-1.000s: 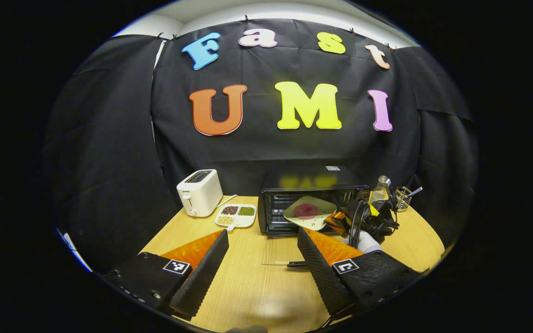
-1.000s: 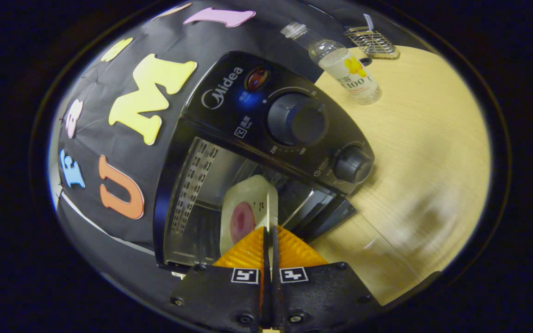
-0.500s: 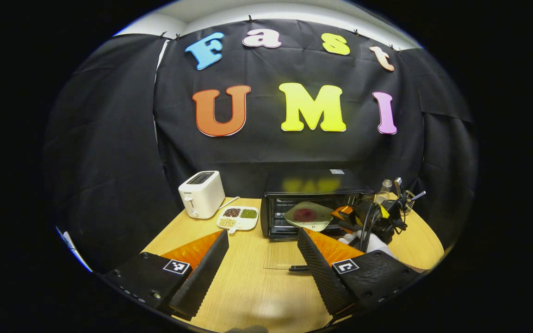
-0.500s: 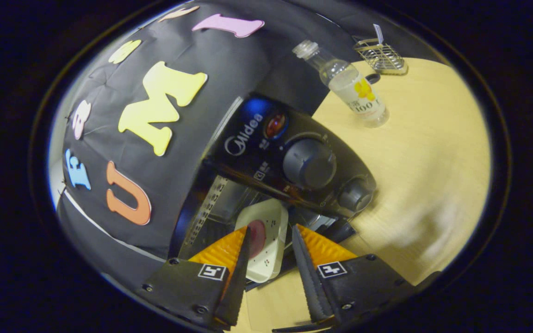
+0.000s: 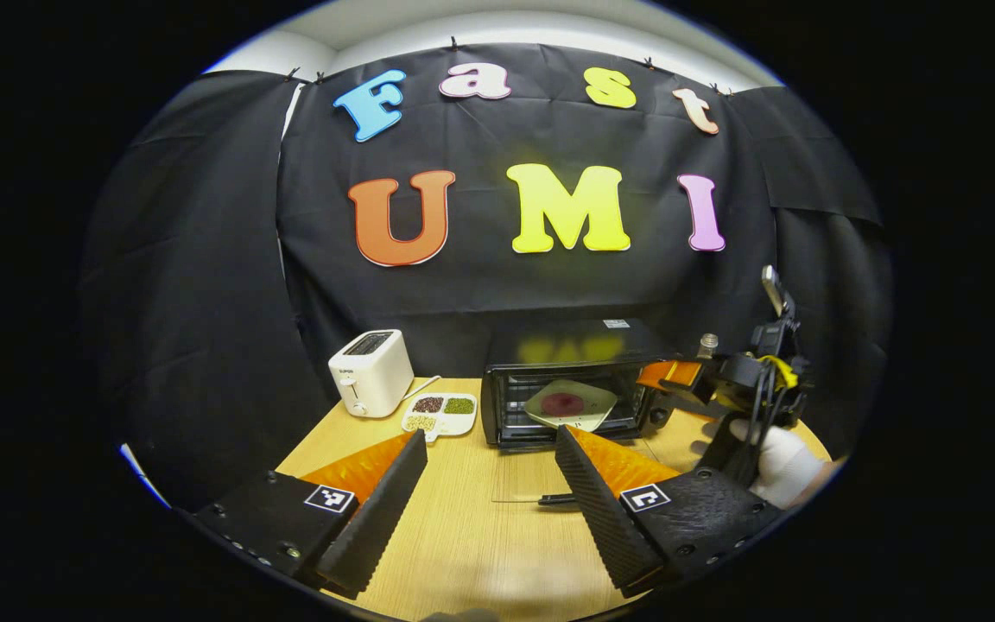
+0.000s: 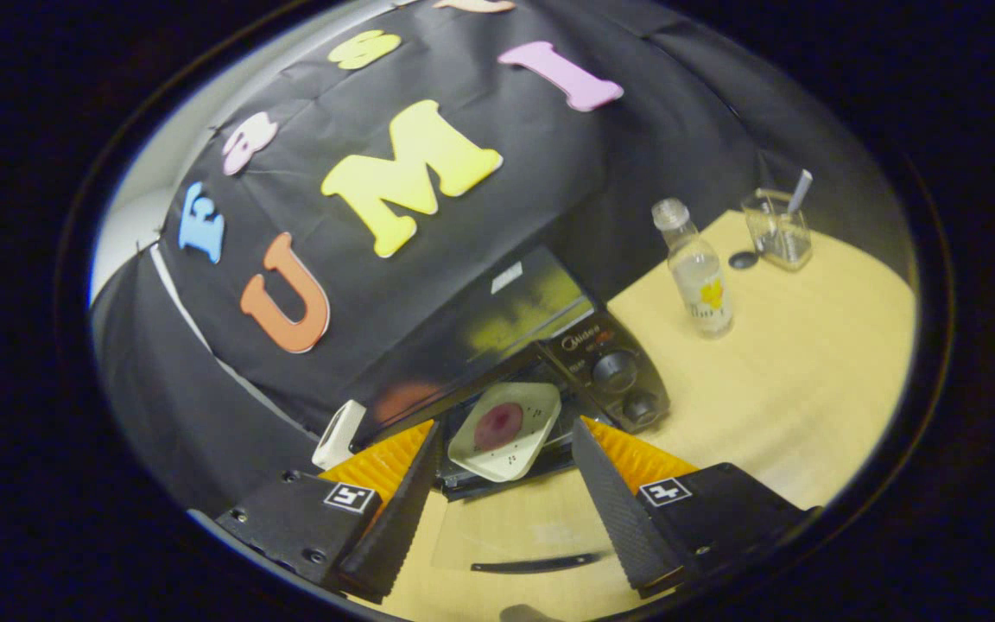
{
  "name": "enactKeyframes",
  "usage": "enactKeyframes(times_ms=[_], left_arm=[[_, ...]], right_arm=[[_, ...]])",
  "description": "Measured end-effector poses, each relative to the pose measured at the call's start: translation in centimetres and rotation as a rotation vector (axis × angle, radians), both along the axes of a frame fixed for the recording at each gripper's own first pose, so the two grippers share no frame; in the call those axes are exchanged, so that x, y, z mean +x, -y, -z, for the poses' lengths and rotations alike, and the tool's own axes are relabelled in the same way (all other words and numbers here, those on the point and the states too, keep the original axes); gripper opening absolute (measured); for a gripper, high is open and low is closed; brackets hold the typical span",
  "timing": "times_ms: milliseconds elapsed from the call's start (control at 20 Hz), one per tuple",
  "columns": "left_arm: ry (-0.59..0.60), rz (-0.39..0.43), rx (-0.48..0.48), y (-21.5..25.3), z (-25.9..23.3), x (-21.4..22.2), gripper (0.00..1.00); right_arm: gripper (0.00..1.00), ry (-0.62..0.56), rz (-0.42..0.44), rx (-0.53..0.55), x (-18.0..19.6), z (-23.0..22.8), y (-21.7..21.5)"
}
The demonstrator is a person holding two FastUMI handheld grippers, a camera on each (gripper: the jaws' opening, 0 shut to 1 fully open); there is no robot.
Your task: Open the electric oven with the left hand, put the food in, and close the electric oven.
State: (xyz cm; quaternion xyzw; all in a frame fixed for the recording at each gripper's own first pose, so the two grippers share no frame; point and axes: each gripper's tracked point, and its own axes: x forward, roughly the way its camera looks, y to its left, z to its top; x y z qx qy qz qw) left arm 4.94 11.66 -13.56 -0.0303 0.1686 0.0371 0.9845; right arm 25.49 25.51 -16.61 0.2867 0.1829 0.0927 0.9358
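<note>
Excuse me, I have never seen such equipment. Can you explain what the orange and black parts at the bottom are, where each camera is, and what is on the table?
No robot is here. A person holds a two-finger claw in each hand, and a wide-angle camera rides on each claw, looking along its fingers. The black and orange wedges at the bottom are those fingers. The left gripper view shows the left claw, open and holding nothing, and farther off the right claw in a white-gloved hand. The right gripper view shows the right claw from its own camera, also open.

On the wooden table stands a black electric oven, its glass door folded down. Inside sits a pale plate with a round dark red food. Nearby are a white toaster, a divided dish of beans, a clear bottle and a glass container.
</note>
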Motion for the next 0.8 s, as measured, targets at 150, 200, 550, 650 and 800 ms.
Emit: enactKeyframes(times_ms=[150, 200, 550, 650, 800], left_arm=[[0.022, 0.018, 0.002, 0.3, -0.5, -0.7, 0.96], [0.033, 0.027, -0.001, 0.4, -0.8, -0.8, 0.96], [0.067, 0.09, -0.025, 2.2, 0.2, -1.0, 0.96], [0.049, 0.11, -0.023, 3.2, 1.6, -0.6, 0.96], [0.025, 0.118, -0.042, 5.0, 4.1, 0.0, 0.96]], right_arm=[[0.94, 0.058, 0.008, -0.186, -2.9, -2.5, 2.7], [0.94, 0.068, 0.015, -0.233, -3.8, -3.5, 4.2], [0.95, 0.129, 0.108, -0.46, -10.5, -7.4, 12.2], [0.95, 0.121, 0.12, -0.487, -12.1, -7.3, 13.9], [1.0, 0.091, 0.126, -0.512, -14.5, -6.4, 17.1]])
